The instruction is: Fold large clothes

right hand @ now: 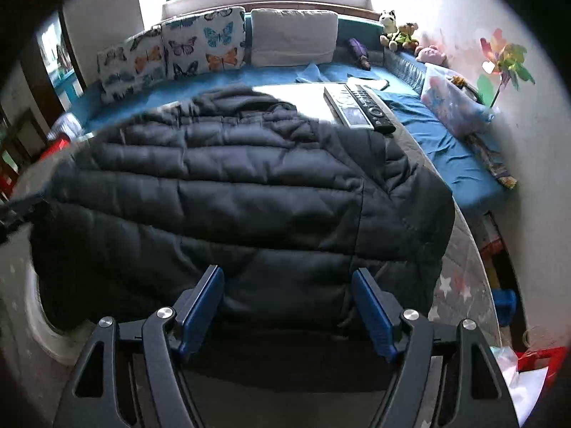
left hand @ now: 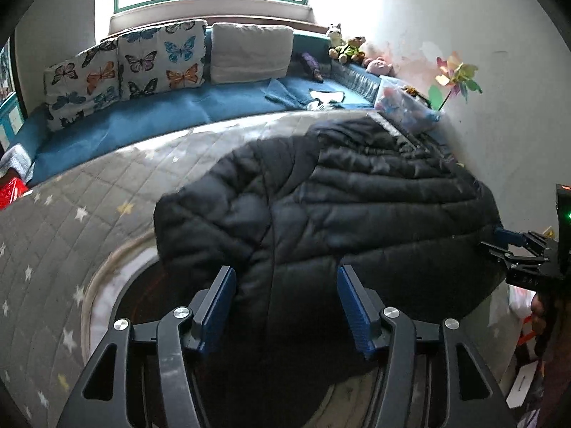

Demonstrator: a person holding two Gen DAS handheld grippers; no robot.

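Note:
A big black puffer jacket (left hand: 321, 207) lies spread over a round table under a grey star-print quilt (left hand: 71, 221). Its near hem hangs over the table's front edge. My left gripper (left hand: 285, 270) is open over the hem's left part, with jacket fabric lying between its blue pads (left hand: 221, 306) but not pinched. My right gripper (right hand: 287, 273) is open too, above the jacket (right hand: 249, 192) near its right end, the hem between its fingers. In the left wrist view the right gripper (left hand: 499, 240) shows at the jacket's right edge, held by a hand.
Two remotes (right hand: 357, 107) lie on the table just behind the jacket. Beyond is a blue couch (left hand: 160, 117) with butterfly cushions (left hand: 160, 60), plush toys (right hand: 399, 35), a clear bag (right hand: 453, 103) and a pinwheel (right hand: 506, 60). A white wall stands close on the right. A red crate (left hand: 10, 192) is on the left.

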